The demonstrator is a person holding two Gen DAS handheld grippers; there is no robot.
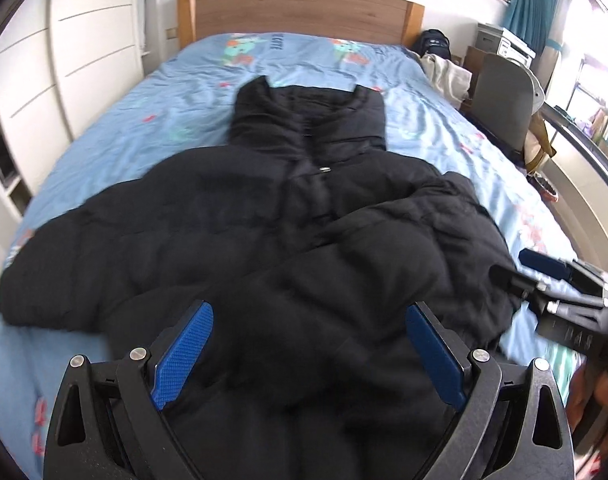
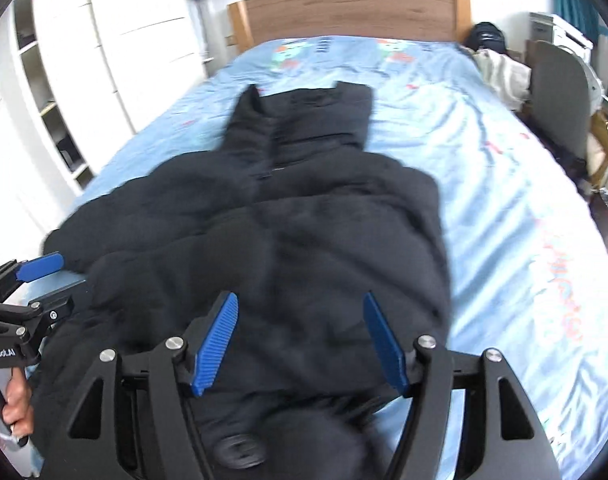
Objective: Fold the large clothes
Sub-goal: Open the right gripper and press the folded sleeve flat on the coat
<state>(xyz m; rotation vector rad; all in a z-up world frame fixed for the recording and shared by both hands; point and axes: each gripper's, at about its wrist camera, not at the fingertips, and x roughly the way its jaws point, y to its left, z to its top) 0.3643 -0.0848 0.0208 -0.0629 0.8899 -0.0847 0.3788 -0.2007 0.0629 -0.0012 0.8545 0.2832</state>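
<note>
A black puffer jacket (image 1: 263, 208) lies front up on the bed, collar toward the headboard. Its right sleeve is folded across the chest; the left sleeve spreads out toward the bed's left side. My left gripper (image 1: 308, 309) hovers open over the jacket's lower part, nothing between its blue pads. My right gripper (image 2: 299, 298) is also open above the jacket (image 2: 304, 220), holding nothing. In the left wrist view the right gripper (image 1: 520, 270) shows at the jacket's right edge. In the right wrist view the left gripper (image 2: 53, 284) sits by the left sleeve, held by a hand (image 2: 15, 400).
The blue patterned bed sheet (image 1: 424, 120) shows bare around the jacket, widest on the right side (image 2: 504, 220). A wooden headboard (image 1: 299, 8) stands at the far end. White wardrobes (image 1: 83, 40) line the left; a grey chair (image 1: 500, 96) and a backpack (image 1: 436, 42) stand on the right.
</note>
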